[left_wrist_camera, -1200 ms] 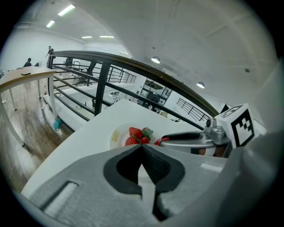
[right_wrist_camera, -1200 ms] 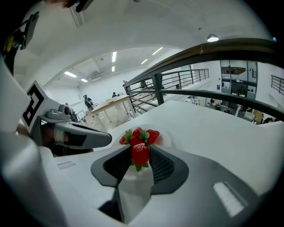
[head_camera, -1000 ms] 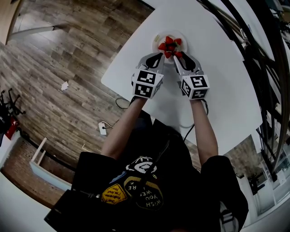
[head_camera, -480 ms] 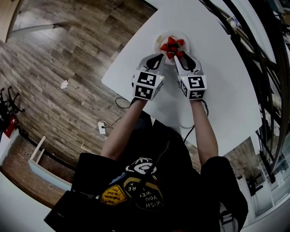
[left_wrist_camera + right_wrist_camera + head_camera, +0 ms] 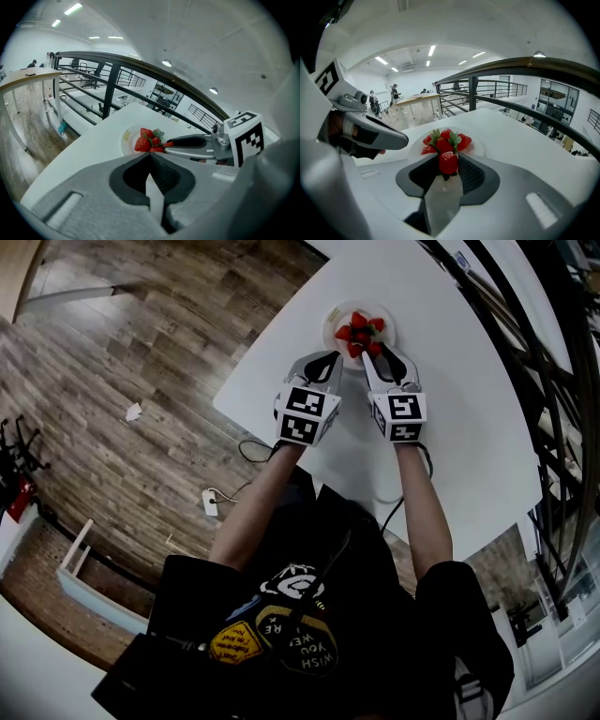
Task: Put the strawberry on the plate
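Observation:
A white plate point(image 5: 334, 321) at the table's far side holds a pile of several strawberries point(image 5: 361, 329). My right gripper point(image 5: 359, 352) reaches to the plate's near rim with one more strawberry point(image 5: 448, 162) between its jaws, which are opening while the pads still touch the fruit. That strawberry sits just in front of the pile point(image 5: 445, 139) on the plate point(image 5: 478, 149). My left gripper point(image 5: 332, 358) rests beside it on the left, shut with nothing held, its tips point(image 5: 150, 157) close to the plate point(image 5: 126, 137).
The white table point(image 5: 441, 381) ends close to the left of the plate, with wooden floor below. A black railing point(image 5: 525, 324) runs along the table's far right side. A cable point(image 5: 248, 454) hangs off the near edge.
Both grippers have moved forward toward the plate. The right one has carried its strawberry up to the pile at the plate's near rim.

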`<action>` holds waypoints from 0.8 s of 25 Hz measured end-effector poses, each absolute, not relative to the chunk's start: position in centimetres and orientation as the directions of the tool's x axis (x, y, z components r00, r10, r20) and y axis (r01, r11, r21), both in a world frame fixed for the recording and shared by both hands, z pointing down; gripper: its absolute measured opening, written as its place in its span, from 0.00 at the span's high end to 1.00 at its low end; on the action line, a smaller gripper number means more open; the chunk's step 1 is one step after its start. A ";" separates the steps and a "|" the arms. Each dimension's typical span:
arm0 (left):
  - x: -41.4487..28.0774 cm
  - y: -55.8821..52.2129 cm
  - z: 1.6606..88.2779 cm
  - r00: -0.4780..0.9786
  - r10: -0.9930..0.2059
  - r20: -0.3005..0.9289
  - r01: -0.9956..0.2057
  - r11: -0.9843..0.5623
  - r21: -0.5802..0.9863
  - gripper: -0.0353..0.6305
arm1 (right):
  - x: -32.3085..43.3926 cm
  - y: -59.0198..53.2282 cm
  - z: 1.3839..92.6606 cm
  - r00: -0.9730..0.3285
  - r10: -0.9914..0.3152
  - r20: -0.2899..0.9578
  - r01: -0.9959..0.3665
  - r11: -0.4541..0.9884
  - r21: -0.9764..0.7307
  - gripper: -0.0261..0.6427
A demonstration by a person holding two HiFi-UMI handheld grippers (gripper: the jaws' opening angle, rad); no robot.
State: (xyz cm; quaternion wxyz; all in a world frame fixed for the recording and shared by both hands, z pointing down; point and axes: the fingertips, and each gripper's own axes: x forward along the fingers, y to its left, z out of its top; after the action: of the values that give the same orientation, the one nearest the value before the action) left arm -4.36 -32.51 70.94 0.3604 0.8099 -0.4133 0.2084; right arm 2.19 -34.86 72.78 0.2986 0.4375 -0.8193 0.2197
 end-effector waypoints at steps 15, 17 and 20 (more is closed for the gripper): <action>-5.7 -30.3 69.1 0.552 -0.551 0.626 -0.833 -0.396 0.385 0.95 | 2.6 -33.0 71.1 -0.448 -0.625 0.640 -0.864 0.486 -0.130 0.71; -5.8 -29.7 68.5 0.548 -0.557 0.624 -0.836 -0.398 0.379 0.95 | 2.8 -32.3 70.5 -0.448 -0.629 0.635 -0.866 0.483 -0.133 0.71; -5.6 -28.6 67.3 0.543 -0.562 0.624 -0.839 -0.404 0.365 0.95 | 3.2 -31.0 69.1 -0.454 -0.638 0.622 -0.867 0.477 -0.143 0.71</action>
State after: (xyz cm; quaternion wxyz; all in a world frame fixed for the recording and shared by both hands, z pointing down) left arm -5.61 -28.57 67.33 0.3344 0.8121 -0.4313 0.2065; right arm 3.17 -30.96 69.08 0.2519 0.4580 -0.8216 0.2273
